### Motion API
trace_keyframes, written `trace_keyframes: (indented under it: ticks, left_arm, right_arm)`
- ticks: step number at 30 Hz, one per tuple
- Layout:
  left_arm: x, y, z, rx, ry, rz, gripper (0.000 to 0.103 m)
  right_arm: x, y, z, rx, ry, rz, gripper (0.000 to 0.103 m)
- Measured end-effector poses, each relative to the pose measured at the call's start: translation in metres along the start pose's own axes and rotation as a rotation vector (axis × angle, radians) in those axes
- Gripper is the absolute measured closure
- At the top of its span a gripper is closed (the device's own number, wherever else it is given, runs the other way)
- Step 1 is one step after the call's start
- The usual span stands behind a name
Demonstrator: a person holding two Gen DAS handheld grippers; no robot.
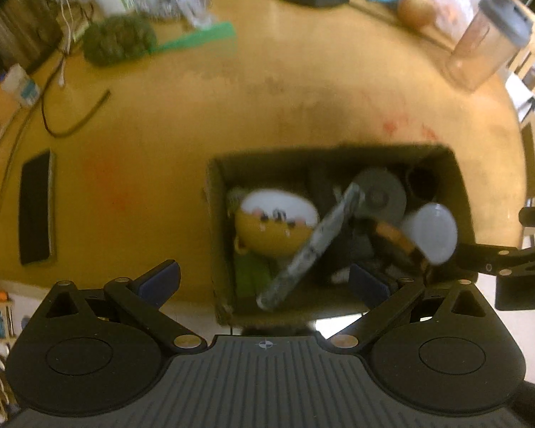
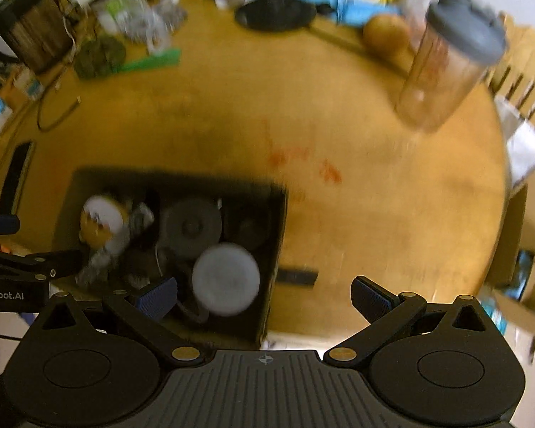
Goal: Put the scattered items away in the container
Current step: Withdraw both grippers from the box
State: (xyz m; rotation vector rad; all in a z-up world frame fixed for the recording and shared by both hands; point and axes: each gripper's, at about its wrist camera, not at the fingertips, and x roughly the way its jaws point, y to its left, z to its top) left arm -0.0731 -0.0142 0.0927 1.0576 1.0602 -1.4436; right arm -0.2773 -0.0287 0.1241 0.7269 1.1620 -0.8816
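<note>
An open cardboard box (image 1: pixel 217 221) sits on the yellow table near its front edge; it also shows in the right wrist view (image 2: pixel 278 235). Inside lie a yellow and white doll head (image 1: pixel 274 224), a grey disc (image 1: pixel 381 196), a white round lid (image 1: pixel 431 232) and a long grey speckled object (image 1: pixel 314 246). My left gripper (image 1: pixel 264 281) is open and empty, hovering above the box's near side. My right gripper (image 2: pixel 264 299) is open and empty above the box's right edge, with the white lid (image 2: pixel 226 280) just beyond its left finger.
A black phone (image 1: pixel 35 210) lies at the left. A green brush (image 1: pixel 132 41), cables, a wooden bucket (image 1: pixel 14 25) and clutter stand at the back left. A clear jar with grey lid (image 1: pixel 488 39) and an onion (image 1: pixel 415 9) stand at the back right.
</note>
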Motion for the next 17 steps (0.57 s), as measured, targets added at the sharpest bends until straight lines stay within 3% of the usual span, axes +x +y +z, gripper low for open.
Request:
trace_keyframes:
  ticks: [7,17]
  left_arm:
    - [0.010,0.000,-0.007,-0.011,0.082,-0.025,0.000]
    - [0.012,0.001,-0.001,-0.022,0.079,-0.046,0.000]
  right_arm:
    - [0.012,0.002,-0.005,0.013,0.091,-0.019,0.000]
    - [0.013,0.000,0.002,0.023,0.099,-0.013,0.000]
